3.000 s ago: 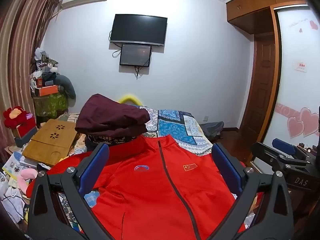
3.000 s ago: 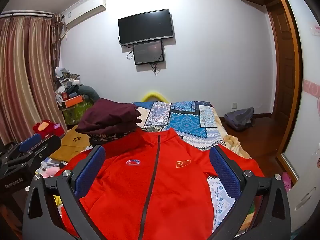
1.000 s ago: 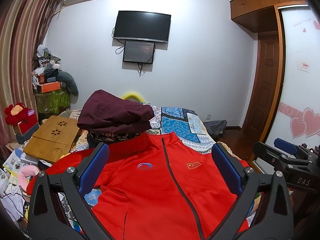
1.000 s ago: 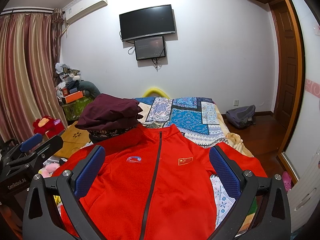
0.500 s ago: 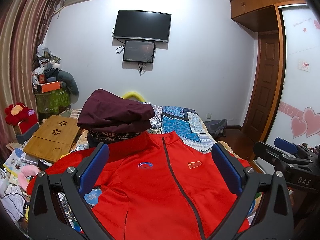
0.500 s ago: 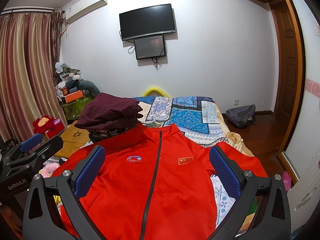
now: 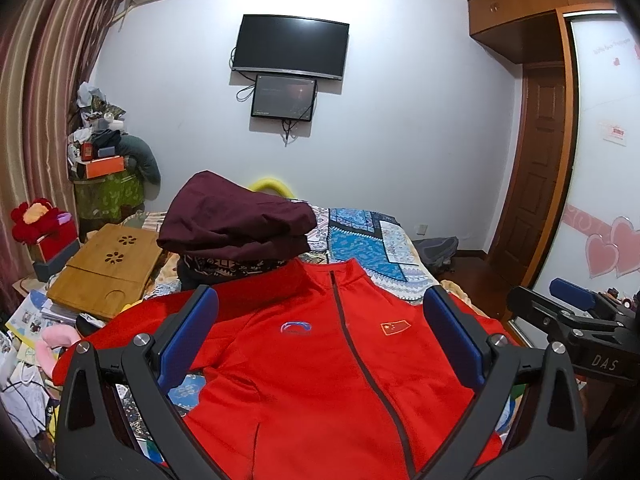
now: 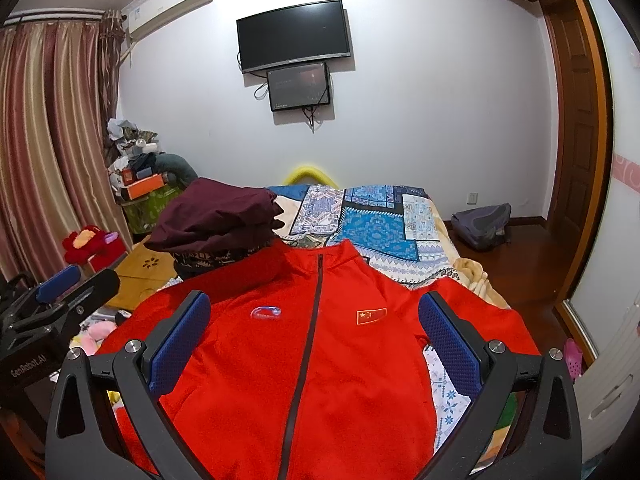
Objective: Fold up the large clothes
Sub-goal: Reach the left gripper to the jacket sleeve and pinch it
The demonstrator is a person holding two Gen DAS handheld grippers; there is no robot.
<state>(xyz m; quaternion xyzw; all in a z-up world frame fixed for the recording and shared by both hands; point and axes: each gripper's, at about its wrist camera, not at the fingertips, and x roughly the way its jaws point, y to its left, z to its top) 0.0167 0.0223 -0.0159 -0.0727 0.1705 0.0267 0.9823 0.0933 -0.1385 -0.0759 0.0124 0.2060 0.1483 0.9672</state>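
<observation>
Both grippers hang above the near end of the bed w/ jaws spread wide, nothing btwn the pads: left gripper (image 7: 320,332), right gripper (image 8: 314,330).

Directly below and ahead of both lies the red jacket (image 8: 304,360), front up, zipped shut, collar pointing away from the grippers. Looks flat thru the body; sleeves spread out to either side. Small logo on one chest panel, flag patch on the other, dark zip down the centre.

Step in hand, prob: start the first fold. To do it well, I'd take a sleeve or side edge w/ each gripper, pinch one layer only, keep the zip as the centre line, and fold inward w/o dragging the body.

Just past the collar, left of both grippers, a maroon folded pile (image 7: 236,220) sits on the patterned bedspread (image 8: 384,220); keep clear of it.
</observation>
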